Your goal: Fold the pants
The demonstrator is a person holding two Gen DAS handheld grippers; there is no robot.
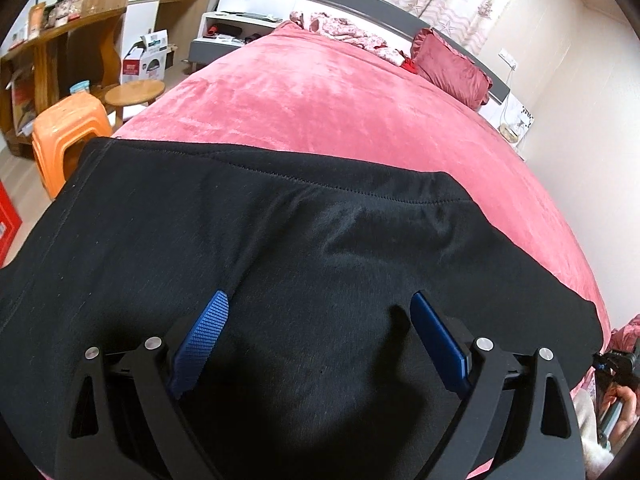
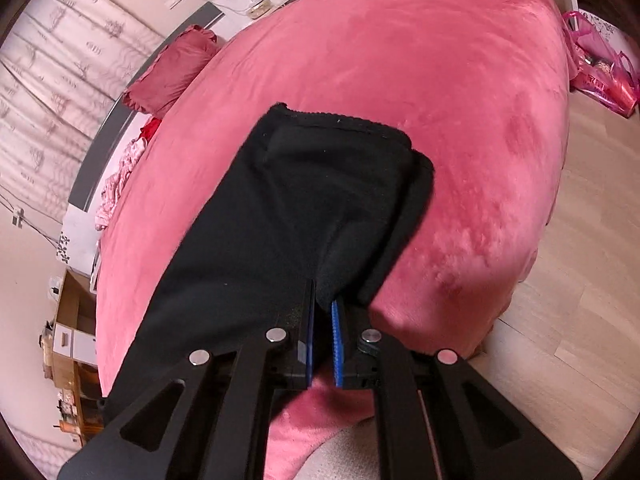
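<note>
Black pants point(image 1: 280, 240) lie spread on a pink bed cover point(image 1: 320, 100). In the left wrist view my left gripper point(image 1: 320, 300) hovers over the wide upper part of the pants, its blue pads point(image 1: 206, 328) far apart and nothing between them. In the right wrist view my right gripper point(image 2: 322, 300) is shut on the near edge of the black pants point(image 2: 280, 208), pinching the cloth between its blue pads point(image 2: 336, 336). The leg ends lie ahead of it, with the hem point(image 2: 340, 118) at the far end on the bed cover point(image 2: 440, 80).
A red pillow point(image 1: 452, 66) and crumpled floral bedding point(image 1: 344, 32) lie near the headboard. Orange plastic stools point(image 1: 68, 132), a round wooden stool point(image 1: 134, 92) and a wooden desk point(image 1: 80, 40) stand left of the bed. A pink bag point(image 2: 600, 68) sits on the wood floor.
</note>
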